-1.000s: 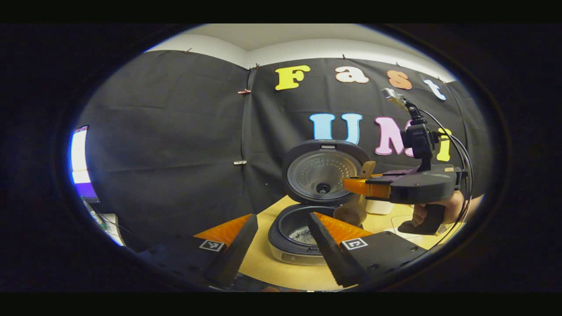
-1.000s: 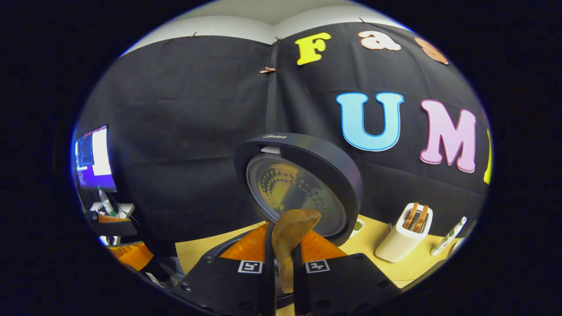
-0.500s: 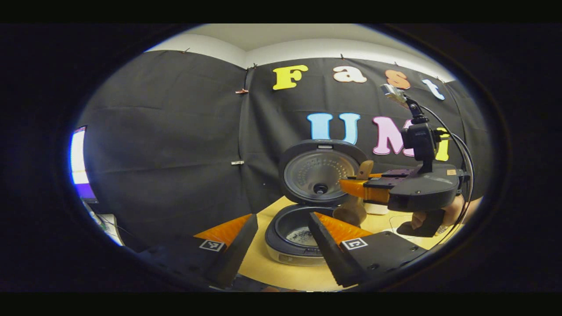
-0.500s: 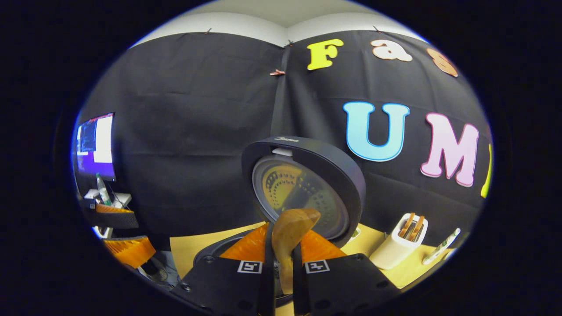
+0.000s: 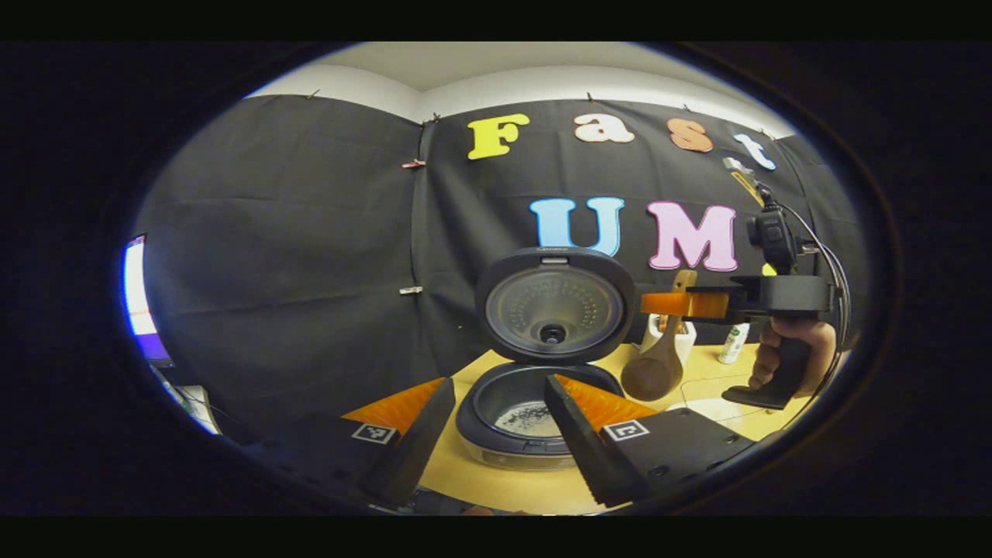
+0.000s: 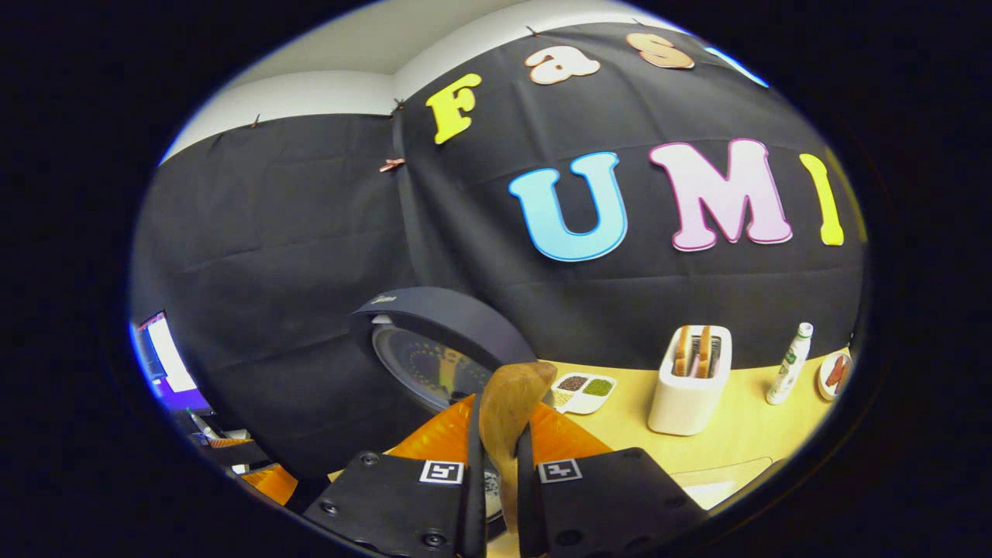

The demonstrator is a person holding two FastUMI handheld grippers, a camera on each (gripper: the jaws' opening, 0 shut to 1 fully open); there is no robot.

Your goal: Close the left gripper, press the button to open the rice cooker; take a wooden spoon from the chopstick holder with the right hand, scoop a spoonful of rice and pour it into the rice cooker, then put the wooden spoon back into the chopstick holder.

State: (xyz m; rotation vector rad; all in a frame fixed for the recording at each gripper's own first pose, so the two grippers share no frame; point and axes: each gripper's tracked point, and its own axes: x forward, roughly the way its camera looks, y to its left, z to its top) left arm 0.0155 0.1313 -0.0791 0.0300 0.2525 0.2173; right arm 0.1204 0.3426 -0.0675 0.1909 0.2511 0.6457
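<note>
Our right claw (image 6: 496,457) is clenched on the handle of the brown wooden spoon (image 6: 508,403), both fingers pressing it from either side. In the left gripper view that claw (image 5: 668,304) sits at about three o'clock, a hand (image 5: 783,350) gripping its handle, and the spoon (image 5: 655,370) hangs bowl-down beneath the fingers, just to the right of the cooker's pot and above the surface. Our left claw (image 5: 496,415) is released, its fingers spread wide with nothing between them, framing the cooker at six o'clock.

The round dark-grey rice cooker (image 5: 515,422) stands with its lid (image 5: 554,306) raised upright, so we judge the button press done. A pale scatter of grains lies on the bottom of the inner pot (image 5: 521,417), which suggests the spoonful has been poured. The spoon's bowl looks empty as far as we can tell.

What is left, we judge, is returning the spoon to the white rectangular chopstick holder (image 6: 688,380), which stands on the yellow wooden surface (image 6: 620,422) at about four o'clock in the right gripper view, with other wooden handles poking from its top. Near it are a white divided dish of grains (image 6: 577,385) and a small white bottle (image 6: 789,364).

The spoon is smooth, rounded, and warm brown.
</note>
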